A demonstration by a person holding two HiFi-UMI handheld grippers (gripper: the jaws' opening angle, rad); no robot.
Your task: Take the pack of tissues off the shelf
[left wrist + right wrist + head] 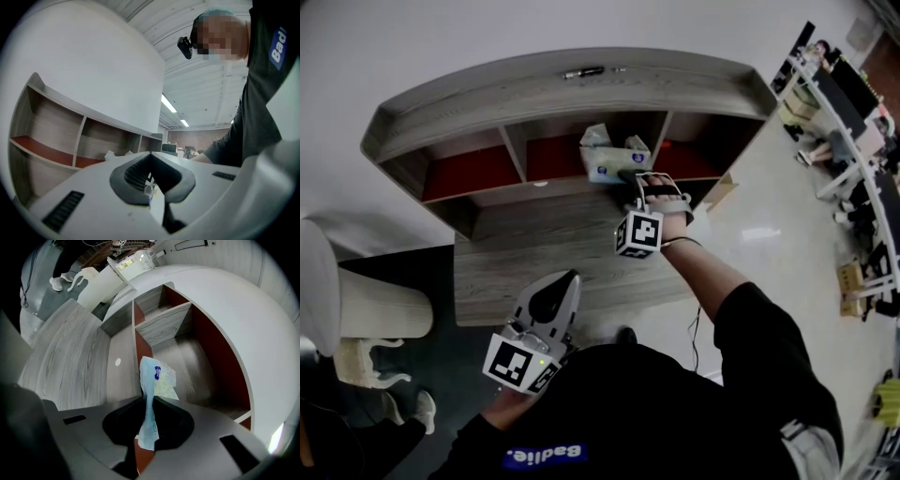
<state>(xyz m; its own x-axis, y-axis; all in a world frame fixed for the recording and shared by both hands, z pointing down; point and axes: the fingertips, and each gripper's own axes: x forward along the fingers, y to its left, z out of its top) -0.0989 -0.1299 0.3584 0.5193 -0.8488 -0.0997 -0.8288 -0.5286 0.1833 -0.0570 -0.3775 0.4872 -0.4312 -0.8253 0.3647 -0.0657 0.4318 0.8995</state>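
On the shelf [487,103], the right gripper [149,404] pinches the pack [151,376] by its edge to pull it out; the left gripper [151,157] idles closed, empty.

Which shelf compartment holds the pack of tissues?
The middle compartment: the pack of tissues sits in its right half, pinched by the right claw; both outer compartments show none.
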